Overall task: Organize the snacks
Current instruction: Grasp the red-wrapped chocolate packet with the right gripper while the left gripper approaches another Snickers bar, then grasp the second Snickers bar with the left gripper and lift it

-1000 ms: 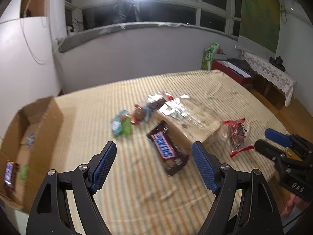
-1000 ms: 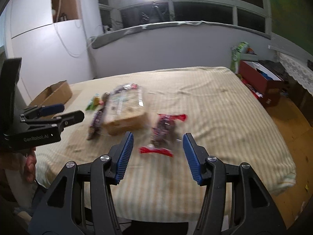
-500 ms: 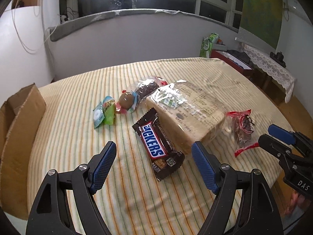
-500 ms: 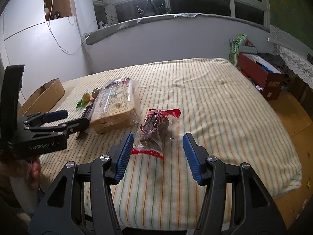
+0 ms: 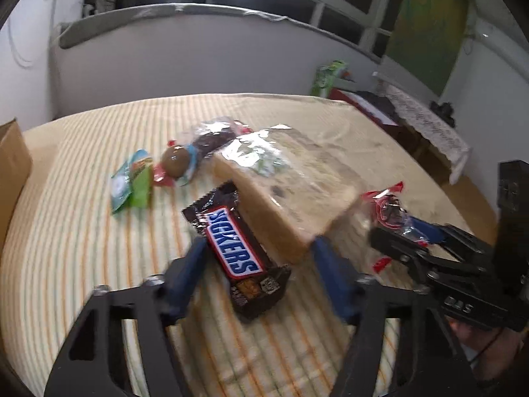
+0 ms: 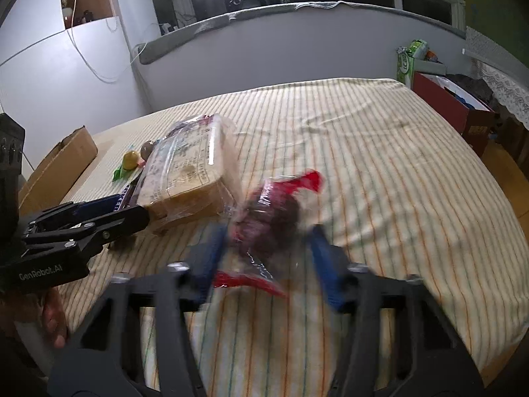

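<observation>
A brown Snickers bar (image 5: 236, 251) lies on the striped cloth between the blue pads of my open left gripper (image 5: 259, 266). A wrapped loaf of bread (image 5: 291, 192) lies just beyond it, also seen in the right wrist view (image 6: 190, 172). My open right gripper (image 6: 267, 254) straddles a clear red-ended snack pack (image 6: 271, 218), which also shows in the left wrist view (image 5: 388, 208). A green packet (image 5: 134, 180) and a round brown sweet (image 5: 175, 163) lie at the left. Both views are motion-blurred.
A cardboard box (image 6: 58, 168) stands at the cloth's left edge, its corner also in the left wrist view (image 5: 11, 165). A red box (image 6: 453, 106) and a green pack (image 6: 410, 61) sit off the far right side. A grey wall runs behind.
Both grippers have moved forward and down. The Snickers bar now lies between the left pads, and the red-ended pack between the right pads. Both still stand open.
</observation>
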The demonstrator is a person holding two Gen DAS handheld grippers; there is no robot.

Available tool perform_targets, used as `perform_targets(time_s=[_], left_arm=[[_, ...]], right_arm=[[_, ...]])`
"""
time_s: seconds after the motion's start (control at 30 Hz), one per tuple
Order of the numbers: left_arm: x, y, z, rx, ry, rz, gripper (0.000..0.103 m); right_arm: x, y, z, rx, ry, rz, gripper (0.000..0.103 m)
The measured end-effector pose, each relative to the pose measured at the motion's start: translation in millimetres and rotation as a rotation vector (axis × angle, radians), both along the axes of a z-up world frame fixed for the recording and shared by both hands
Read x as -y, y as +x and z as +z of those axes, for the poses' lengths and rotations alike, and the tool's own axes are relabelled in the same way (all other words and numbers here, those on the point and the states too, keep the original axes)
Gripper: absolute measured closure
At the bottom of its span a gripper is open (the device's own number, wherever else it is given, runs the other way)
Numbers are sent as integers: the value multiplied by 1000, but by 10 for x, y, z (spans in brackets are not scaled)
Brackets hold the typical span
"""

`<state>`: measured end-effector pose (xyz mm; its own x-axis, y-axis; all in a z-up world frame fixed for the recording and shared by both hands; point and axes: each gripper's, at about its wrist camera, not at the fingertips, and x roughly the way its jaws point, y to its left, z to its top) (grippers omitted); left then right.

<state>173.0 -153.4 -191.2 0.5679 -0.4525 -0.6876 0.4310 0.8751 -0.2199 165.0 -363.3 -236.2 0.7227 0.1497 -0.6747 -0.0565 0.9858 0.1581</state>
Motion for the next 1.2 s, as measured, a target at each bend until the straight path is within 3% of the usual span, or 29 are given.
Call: perform_targets(time_s=[0.13, 0.2, 0.4, 0.83, 1.0, 1.2], left_arm=[[-1, -17, 22, -4, -21, -24, 58], [7, -26, 34, -10, -34, -39, 71], [28, -87, 84, 2, -9, -36, 80], [49, -193, 156, 65, 96, -10, 86], [-2, -226, 210, 91, 106, 4, 86], [-83, -313, 384, 141, 102, 18, 86]], right_arm=[[10, -18, 10, 2, 10, 0, 62], [7, -42, 22, 7, 10, -4, 64], [24, -116, 72, 19, 10, -7, 64], [40, -209, 121, 35, 14, -9, 65], [24, -236, 163, 46, 12, -10, 65], [-63, -314, 416, 95, -8, -9, 65]])
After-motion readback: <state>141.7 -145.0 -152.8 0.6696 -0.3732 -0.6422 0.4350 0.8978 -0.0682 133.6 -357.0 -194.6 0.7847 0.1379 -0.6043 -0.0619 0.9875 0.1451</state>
